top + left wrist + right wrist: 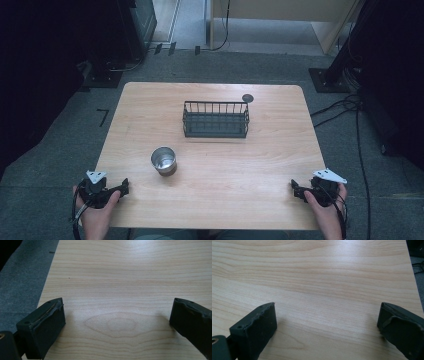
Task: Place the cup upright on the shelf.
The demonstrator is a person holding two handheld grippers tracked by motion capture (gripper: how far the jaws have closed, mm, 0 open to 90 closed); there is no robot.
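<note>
On wooden table (260, 165), shiny steel cup (163, 160) (upright), dark wire basket (216, 120), both claws apart.

A lab: wooden table (215, 200) on grey carpet (60, 135) (floor cables (345, 107), dark stands (332, 70))

The left gripper (117, 322) sits low over a light wooden table (125, 277), its two black jaws spread wide apart with nothing between them. Bare wood grain, with an oval knot pattern, lies between the jaws and stretches ahead. Past the left jaw the table edge runs forward, and beyond it lies grey carpet (22, 282).
</note>
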